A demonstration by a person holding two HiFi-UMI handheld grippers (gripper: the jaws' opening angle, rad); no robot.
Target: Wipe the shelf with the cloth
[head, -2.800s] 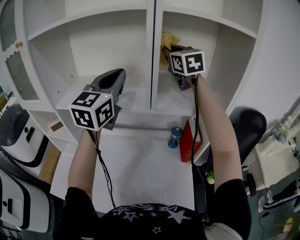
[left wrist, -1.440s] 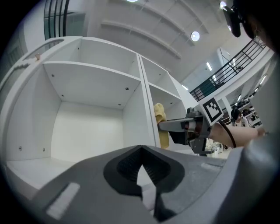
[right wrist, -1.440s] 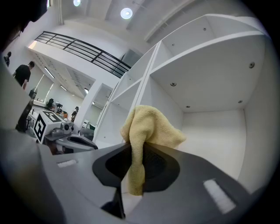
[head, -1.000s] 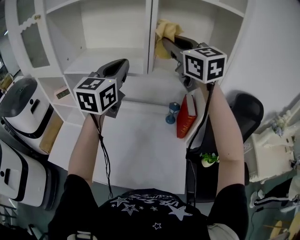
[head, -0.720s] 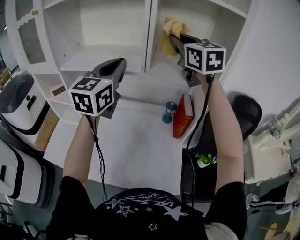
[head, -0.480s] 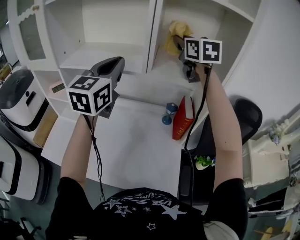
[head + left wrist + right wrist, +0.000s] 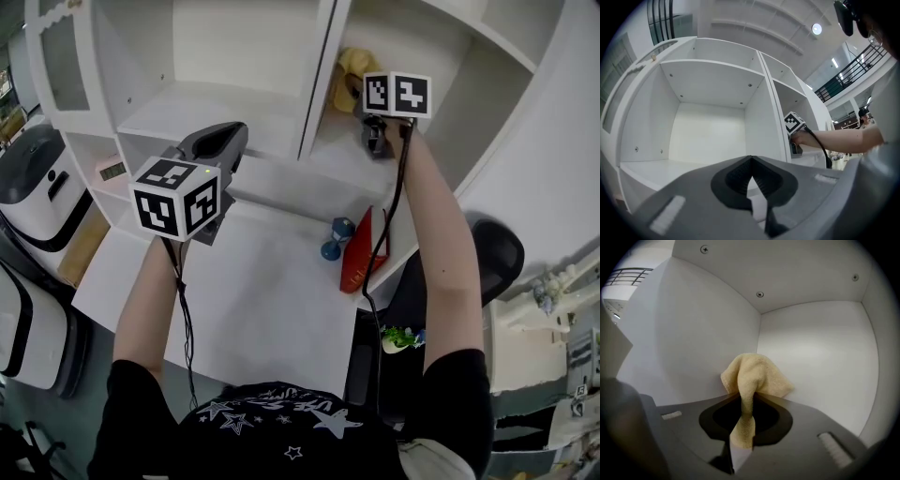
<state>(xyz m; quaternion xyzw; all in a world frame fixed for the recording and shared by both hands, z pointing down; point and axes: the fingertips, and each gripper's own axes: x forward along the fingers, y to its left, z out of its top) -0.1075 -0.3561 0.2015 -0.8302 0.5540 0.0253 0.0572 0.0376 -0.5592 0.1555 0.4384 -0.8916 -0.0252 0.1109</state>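
A yellow cloth [image 7: 344, 73] is bunched inside the right compartment of the white shelf unit [image 7: 314, 94], close to the compartment's left wall. My right gripper [image 7: 359, 92] reaches into that compartment and is shut on the cloth [image 7: 755, 375], which sticks out past the closed jaws toward the back corner. The right gripper [image 7: 742, 405] has a strip of cloth pinched in its throat. My left gripper [image 7: 227, 134] hovers in front of the left compartment's shelf board [image 7: 197, 105]. In its own view the left gripper [image 7: 750, 168] is shut with nothing in it, and the right gripper's marker cube [image 7: 793, 123] shows beyond the divider.
Below the shelves lies a white desk [image 7: 253, 300] with a blue dumbbell-shaped object [image 7: 332, 240] and a red book [image 7: 360, 255] leaning at its right edge. White appliances [image 7: 33, 183] stand at the left. A black chair [image 7: 497, 253] and a small plant [image 7: 397, 335] are at the right.
My right gripper has carried the cloth up and deeper into the right compartment. The left gripper has stayed about where it was.
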